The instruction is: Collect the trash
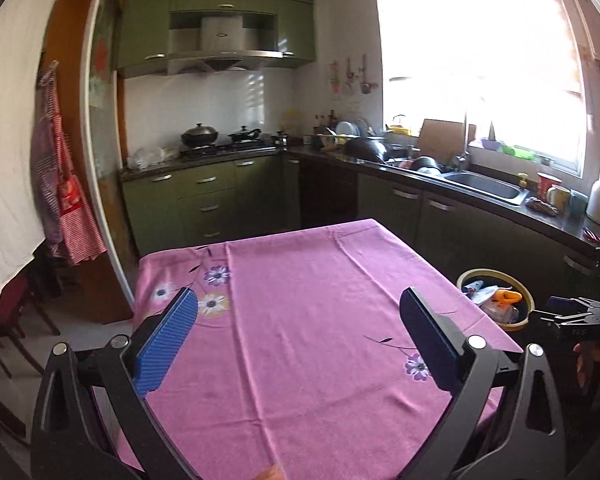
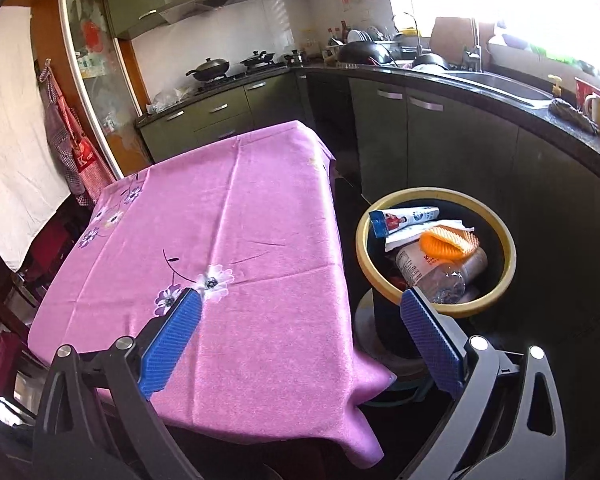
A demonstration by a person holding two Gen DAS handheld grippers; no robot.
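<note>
Trash [image 2: 428, 240] — a blue-ended tube, orange mesh, crushed clear bottle — already fills the yellow-rimmed black bin [image 2: 496, 280] beside the pink flowered tablecloth [image 2: 236, 240]; left gripper [image 1: 300, 332] and right gripper [image 2: 300, 328] both gape, holding nothing — collecting looks finished, leaving only a last check.

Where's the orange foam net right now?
In the right wrist view, the orange foam net lies atop the trash in the yellow-rimmed black bin, right of the pink-clothed table, beside a clear plastic bottle.

The tabletop [image 2: 236, 240] stands in the middle of the kitchen. The bin [image 2: 436, 296] sits low at its right side, with a tube [image 2: 404, 219], a bottle [image 2: 432, 272] and what may be a netted wrapper [image 2: 448, 245] inside. The sink [image 2: 496, 80] lies behind, along the counter.
</note>
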